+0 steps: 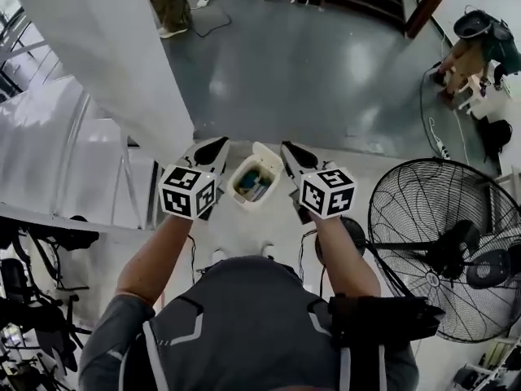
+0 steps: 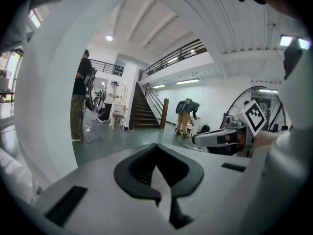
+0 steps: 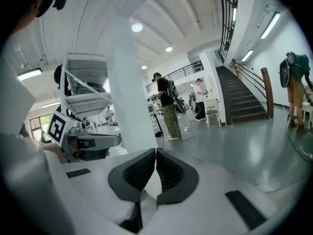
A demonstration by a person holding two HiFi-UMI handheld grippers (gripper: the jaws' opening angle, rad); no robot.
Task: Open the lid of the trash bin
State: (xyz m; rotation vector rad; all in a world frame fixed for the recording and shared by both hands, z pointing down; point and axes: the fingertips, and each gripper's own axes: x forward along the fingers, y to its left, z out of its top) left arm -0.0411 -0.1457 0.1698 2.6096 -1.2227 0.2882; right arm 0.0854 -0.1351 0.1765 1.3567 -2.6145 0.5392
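Left gripper [image 1: 216, 145] and right gripper [image 1: 290, 148]: white moulded shells, black ribbed pads [image 3: 139, 173], a marker cube [image 1: 187, 190] on each. Jaws pressed together on both, nothing between. Held up side by side, tips flanking the bin [image 1: 252, 182] well below.

Bin: small, white, rounded-rectangular plastic, on the pale strip of floor [image 1: 326, 72] just inside the grey part's near edge. Lid [image 1: 266, 151] tipped up at the far side, blue and pale scraps inside. Grey floor glossy, with soft light patches. Right of the bin, a round black wire-grille fan [image 1: 444, 247]. Left of it, a broad smooth white pillar [image 1: 106, 47].

Only in the head view: bin, lid, the fan's full circle. Only in the gripper views: the pads meeting along a thin seam, a ribbed white ceiling [image 2: 161, 23], the full run of dark stairs [image 3: 244, 99] with its railing, people [image 3: 168, 109] standing across the hall. In the left gripper view, the right gripper at the right edge. In the right gripper view, the left gripper at the left edge.
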